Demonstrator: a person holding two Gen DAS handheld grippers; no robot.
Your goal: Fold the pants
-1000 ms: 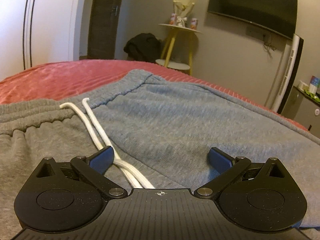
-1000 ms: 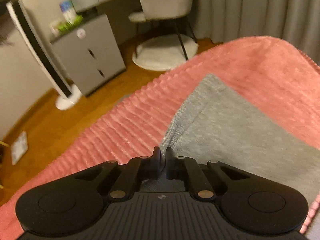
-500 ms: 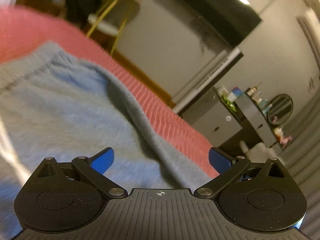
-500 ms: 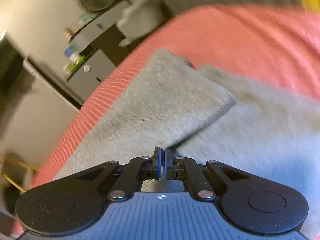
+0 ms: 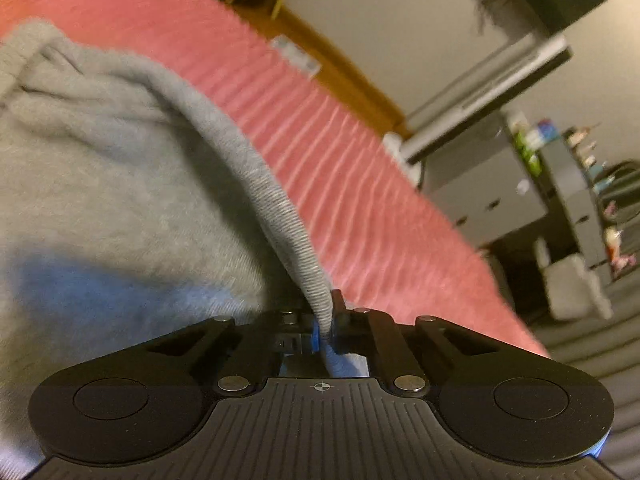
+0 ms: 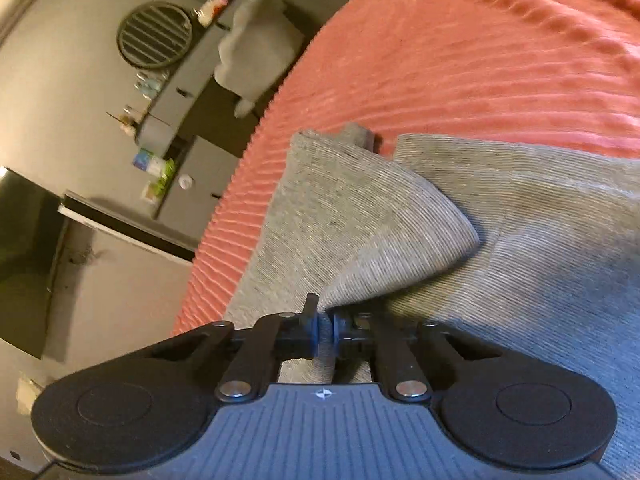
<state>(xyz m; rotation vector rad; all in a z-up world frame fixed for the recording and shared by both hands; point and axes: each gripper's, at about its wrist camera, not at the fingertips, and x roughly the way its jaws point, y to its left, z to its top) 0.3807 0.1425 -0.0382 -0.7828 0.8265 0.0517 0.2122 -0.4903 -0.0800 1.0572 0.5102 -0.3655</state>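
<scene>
We see the pants [image 5: 120,184] lying on the bed [image 5: 360,184], filling the left of the left wrist view. In the right wrist view, a folded leg [image 6: 360,224] lies at centre over the rest; the dresser [image 6: 176,128] stands upper left.

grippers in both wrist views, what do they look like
Both match. The left gripper and right gripper have a black ribbed body, two round black discs at the sides, black linkage arms on silver pivot pins, a small white crosshair mark at centre, and blue pads on the jaws.
</scene>
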